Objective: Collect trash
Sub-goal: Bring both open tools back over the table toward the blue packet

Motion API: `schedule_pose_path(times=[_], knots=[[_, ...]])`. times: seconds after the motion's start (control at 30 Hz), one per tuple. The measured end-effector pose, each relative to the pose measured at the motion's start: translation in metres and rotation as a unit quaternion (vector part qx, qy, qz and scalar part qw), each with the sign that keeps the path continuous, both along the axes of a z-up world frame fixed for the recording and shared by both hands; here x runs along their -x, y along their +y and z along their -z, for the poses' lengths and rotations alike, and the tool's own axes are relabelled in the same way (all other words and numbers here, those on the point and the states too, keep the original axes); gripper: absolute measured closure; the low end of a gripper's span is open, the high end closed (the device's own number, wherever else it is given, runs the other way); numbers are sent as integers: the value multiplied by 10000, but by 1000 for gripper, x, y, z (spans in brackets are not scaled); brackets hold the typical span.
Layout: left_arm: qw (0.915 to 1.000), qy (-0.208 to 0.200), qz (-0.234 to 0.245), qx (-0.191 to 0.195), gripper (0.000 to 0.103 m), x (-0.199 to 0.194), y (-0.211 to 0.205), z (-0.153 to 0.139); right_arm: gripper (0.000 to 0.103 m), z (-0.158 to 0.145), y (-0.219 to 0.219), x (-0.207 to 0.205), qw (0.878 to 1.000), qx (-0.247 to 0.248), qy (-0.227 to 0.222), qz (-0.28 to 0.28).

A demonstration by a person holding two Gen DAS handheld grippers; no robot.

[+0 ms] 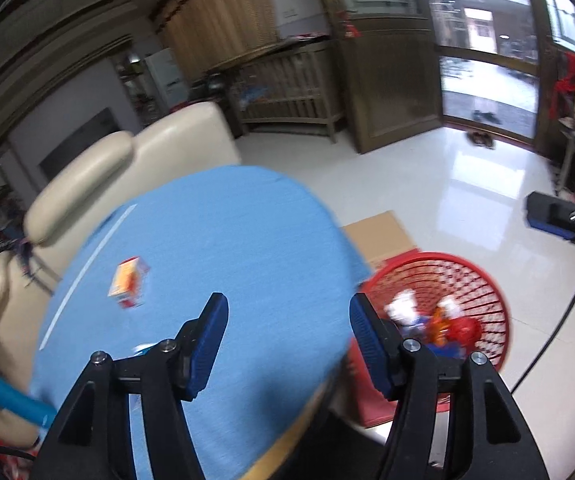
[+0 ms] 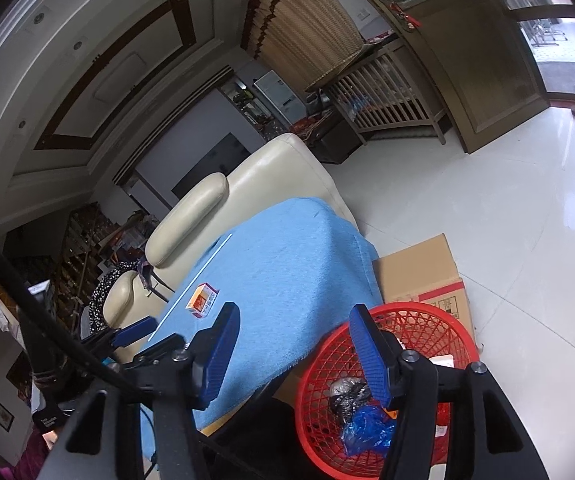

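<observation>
A small orange and white carton (image 1: pixel 128 282) lies on the blue cloth-covered table (image 1: pixel 223 240); it also shows in the right wrist view (image 2: pixel 202 299). A red mesh basket (image 1: pixel 483 280) stands on the floor right of the table, holding several pieces of trash, among them a blue bag (image 2: pixel 367 428) and a black wrapper (image 2: pixel 347 396). My left gripper (image 1: pixel 287 340) is open and empty above the table's near edge. My right gripper (image 2: pixel 293 354) is open and empty, between the table's edge and the basket (image 2: pixel 327 360). The left gripper's fingers (image 2: pixel 135 330) show at the left in the right wrist view.
A cream leather sofa (image 1: pixel 127 160) stands behind the table. A cardboard box (image 2: pixel 419 272) sits on the floor behind the basket. A blue tube (image 1: pixel 3 392) lies at the table's near left. A wooden crib (image 1: pixel 287 84) and a glass door (image 1: pixel 487 80) are far off. A black cable (image 2: pixel 27 300) crosses the left.
</observation>
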State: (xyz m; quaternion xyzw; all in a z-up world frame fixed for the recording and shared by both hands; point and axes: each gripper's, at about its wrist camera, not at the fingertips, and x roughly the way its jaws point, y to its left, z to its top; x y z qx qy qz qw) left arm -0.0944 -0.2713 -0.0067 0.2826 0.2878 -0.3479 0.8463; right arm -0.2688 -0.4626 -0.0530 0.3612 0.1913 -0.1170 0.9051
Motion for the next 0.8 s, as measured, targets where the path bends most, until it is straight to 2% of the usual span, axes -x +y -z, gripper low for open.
schedule_pose_path(times=[0.3,0.33,0.4,0.47,0.8], knots=[[9930,-503,-1054,153,37,-26,76,-24,41,-19,29,-26,9990,242,54,-358],[9913,-574,-1163,200,36,-27,87,-29,41,-21,34,-29,9987,291,60,-411],[9884,-696,-1318,279,24,-30,102,-34,41,-27,47,-37,9978,416,72,-509],[9852,-807,-1464,376,23,-27,118,-39,41,-34,59,-43,9967,539,70,-609],[9708,-833,-2149,669,23,-37,203,-45,41,-51,118,-81,9881,931,122,-1215]])
